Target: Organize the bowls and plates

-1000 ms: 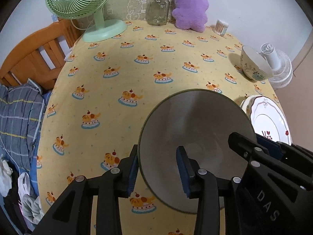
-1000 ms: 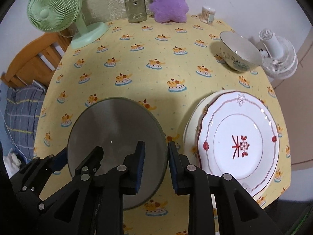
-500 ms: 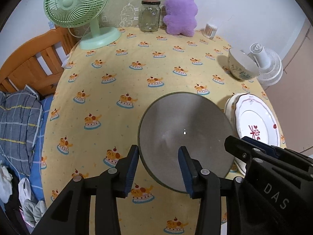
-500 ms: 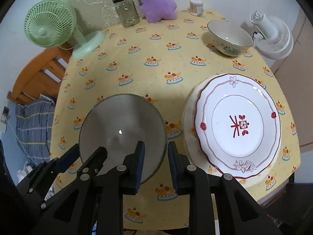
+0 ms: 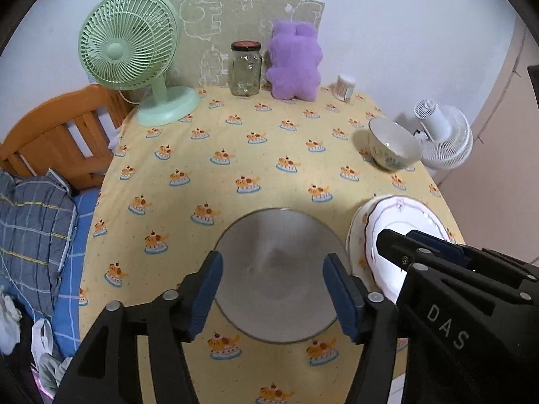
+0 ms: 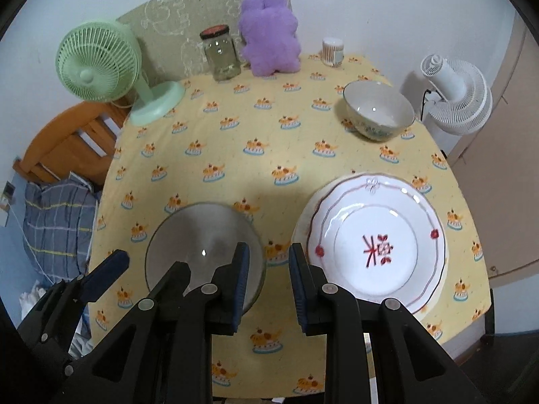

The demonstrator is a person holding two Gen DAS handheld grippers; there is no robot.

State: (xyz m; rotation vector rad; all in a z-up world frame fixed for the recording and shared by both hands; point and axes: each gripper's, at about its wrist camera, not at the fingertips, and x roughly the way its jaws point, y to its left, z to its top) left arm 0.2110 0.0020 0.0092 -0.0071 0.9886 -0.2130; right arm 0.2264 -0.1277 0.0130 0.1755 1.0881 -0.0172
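my left gripper (image 5: 273, 289) has just been opening, jaws wide and empty above the grey bowl (image 5: 278, 272) sitting on the table (image 6: 269, 141) beside the plates (image 6: 377, 245). right gripper (image 6: 267, 282) narrow, probably holding nothing.

In the left wrist view, the right gripper (image 5: 438, 252) at lower right hides much of the plate stack (image 5: 380, 235); the stack's count is unclear.
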